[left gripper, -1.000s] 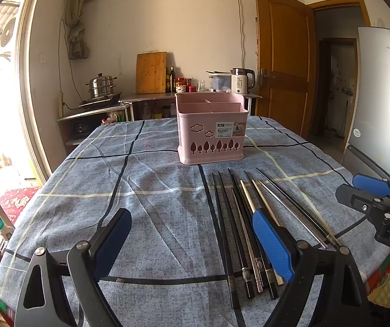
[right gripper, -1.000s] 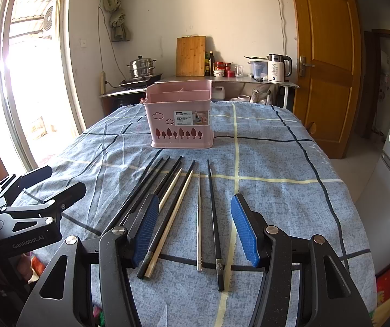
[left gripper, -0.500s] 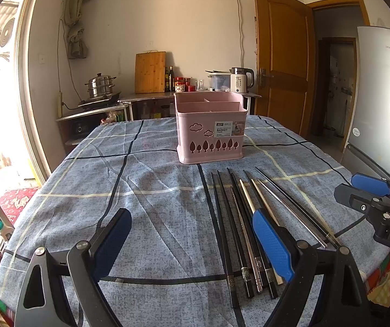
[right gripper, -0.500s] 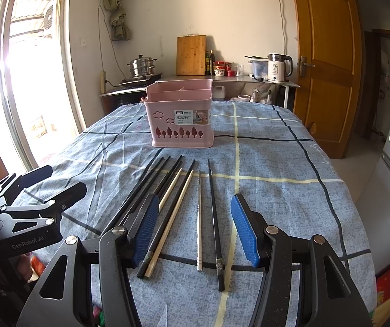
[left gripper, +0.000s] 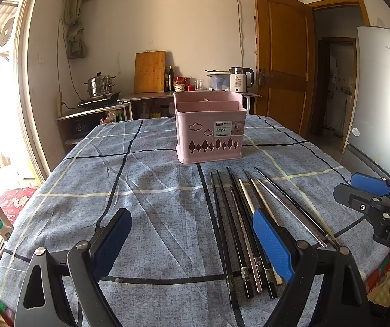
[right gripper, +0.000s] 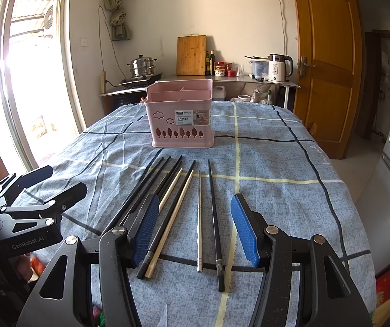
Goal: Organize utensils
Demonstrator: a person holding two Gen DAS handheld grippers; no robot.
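while both grippers' fingers [right gripper: 245, 227] gape empty, chopsticks [right gripper: 178, 199] lie fanned: black, pale wood, steel; pink basket [right gripper: 180, 117] beyond

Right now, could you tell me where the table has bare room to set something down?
The cloth left of the chopsticks, stretching to the window-side edge, is bare. So is the strip right of them toward the fridge-side edge. It is crowded in front of the pink basket, where the chopsticks lie side by side.
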